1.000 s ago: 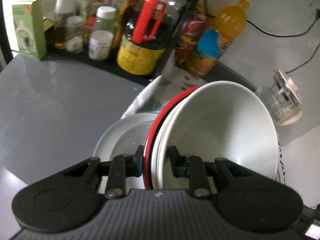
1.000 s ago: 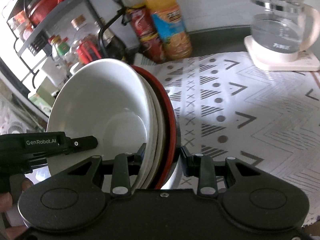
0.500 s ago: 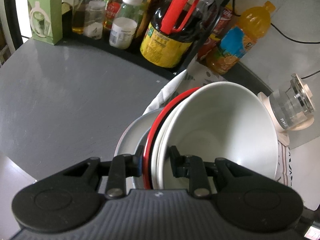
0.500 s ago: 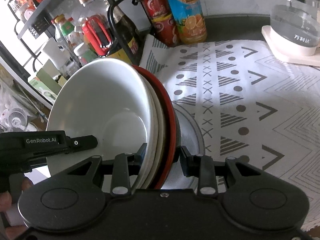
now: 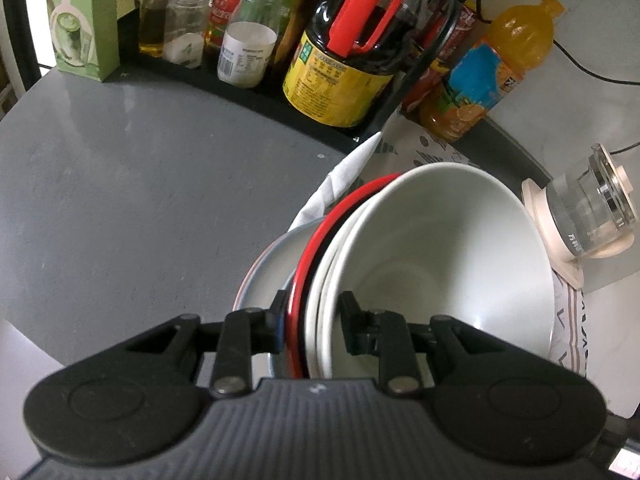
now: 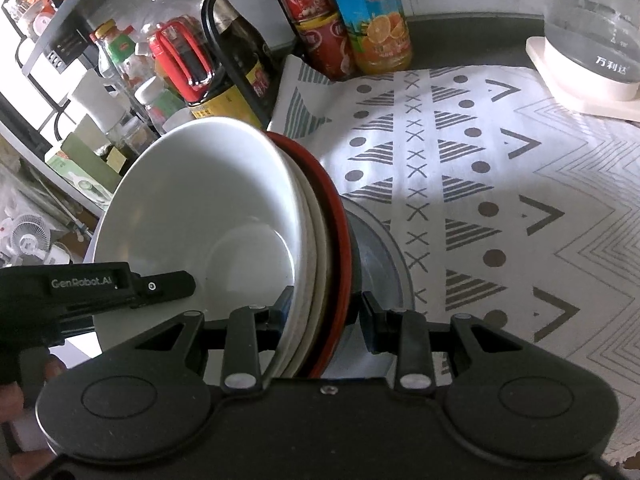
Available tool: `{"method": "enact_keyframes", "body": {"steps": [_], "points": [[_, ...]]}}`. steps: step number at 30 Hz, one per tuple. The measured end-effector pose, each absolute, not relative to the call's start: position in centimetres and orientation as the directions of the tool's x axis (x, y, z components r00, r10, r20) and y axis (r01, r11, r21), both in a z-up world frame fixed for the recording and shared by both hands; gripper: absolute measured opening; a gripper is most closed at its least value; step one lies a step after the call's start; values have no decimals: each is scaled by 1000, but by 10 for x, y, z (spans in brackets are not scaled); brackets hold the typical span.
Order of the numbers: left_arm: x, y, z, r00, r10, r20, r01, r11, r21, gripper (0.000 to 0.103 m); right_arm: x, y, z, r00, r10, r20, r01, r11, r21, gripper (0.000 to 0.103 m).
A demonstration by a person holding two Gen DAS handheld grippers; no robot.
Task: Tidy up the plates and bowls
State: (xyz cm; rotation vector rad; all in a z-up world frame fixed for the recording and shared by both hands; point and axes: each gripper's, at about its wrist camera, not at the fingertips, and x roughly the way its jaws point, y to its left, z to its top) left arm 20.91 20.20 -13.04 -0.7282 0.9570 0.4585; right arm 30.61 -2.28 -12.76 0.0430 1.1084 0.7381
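Left view: grey counter [image 5: 132, 184]; my left gripper [image 5: 313, 322] pinches the nested bowls [image 5: 440, 264], held on edge above a grey plate [image 5: 268, 272]. Right view: by the patterned mat [image 6: 500, 200], my right gripper [image 6: 326, 316] clamps the bowls' opposite rim.

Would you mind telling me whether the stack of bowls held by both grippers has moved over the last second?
Yes. In the right wrist view the stack of bowls has come down towards the grey plate and away from the glass kettle, which has slid towards the frame's upper edge.

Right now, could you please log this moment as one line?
left gripper: shut on bowl stack | right gripper: shut on bowl stack | below: grey plate
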Motion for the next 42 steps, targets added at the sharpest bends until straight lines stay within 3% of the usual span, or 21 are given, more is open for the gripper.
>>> {"method": "enact_keyframes", "body": {"steps": [9,18,21,25,27,29,36,38,42], "points": [[211,195,-132,499,2,-867,-637,679,-365,26,307,-35,-132,205,537,-818,-466,789,401,34],[205,195,-125,497,45,-867,-659,669,-343,27,297,-42,-118,216,594,-775,-519,742,424,51],[199,194,-116,507,73,-859,-667,664,-337,30,293,-55,-104,242,635,-733,-526,721,451,61],[187,185,-103,528,103,-843,-658,678,-329,50,287,-76,-88,315,659,-683,-525,721,453,78],[177,179,-95,548,135,-825,-660,676,-328,54,283,-85,-82,342,670,-659,-529,717,454,84],[166,173,-88,568,175,-805,-666,672,-324,66,280,-91,-78,357,675,-646,-540,714,447,90],[149,160,-70,572,187,-798,-675,661,-329,76,267,-111,-69,407,654,-638,-528,738,420,103],[148,155,-64,593,203,-779,-652,689,-317,82,263,-117,-66,431,643,-633,-521,750,407,103],[151,148,-55,620,199,-759,-608,733,-305,84,258,-126,-60,469,608,-641,-491,782,382,103]]}}
